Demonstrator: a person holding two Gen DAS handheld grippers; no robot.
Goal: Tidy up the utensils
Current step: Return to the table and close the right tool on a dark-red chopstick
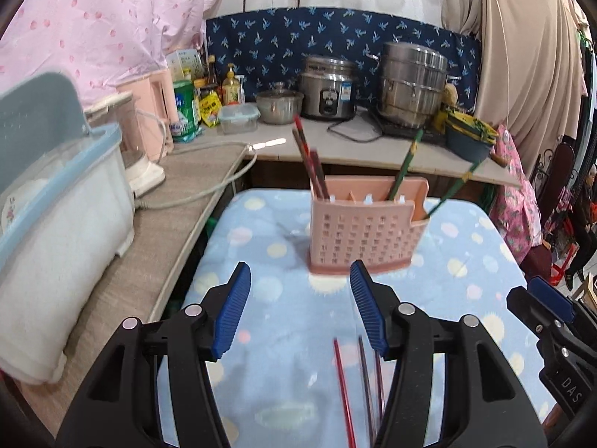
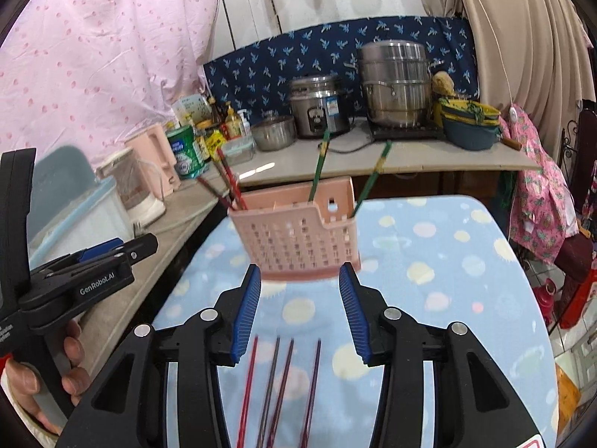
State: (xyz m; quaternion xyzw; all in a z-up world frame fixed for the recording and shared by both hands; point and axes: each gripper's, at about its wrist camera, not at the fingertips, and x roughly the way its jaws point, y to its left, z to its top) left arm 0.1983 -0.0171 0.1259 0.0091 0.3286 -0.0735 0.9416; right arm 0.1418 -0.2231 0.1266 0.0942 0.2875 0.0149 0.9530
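A pink slotted utensil holder (image 1: 363,229) (image 2: 298,239) stands on the blue spotted cloth (image 1: 276,254). Red-brown chopsticks (image 1: 311,166) (image 2: 227,183) lean in its left end and green chopsticks (image 1: 405,166) (image 2: 321,166) in its right end. Several loose red and dark chopsticks (image 2: 278,388) (image 1: 358,388) lie on the cloth near me. My left gripper (image 1: 300,280) is open above the cloth, short of the holder, nothing between its blue pads. My right gripper (image 2: 300,280) is open over the loose chopsticks without touching them. The left gripper (image 2: 112,248) also shows in the right wrist view, held by a hand (image 2: 71,366).
A grey counter (image 1: 164,231) runs along the left with a lidded plastic box (image 1: 56,224) and a white appliance (image 1: 141,164). The back counter (image 1: 354,145) carries a rice cooker (image 1: 328,87), a steel steamer pot (image 1: 412,82), a bowl, bottles and cables. Clothes hang at the right.
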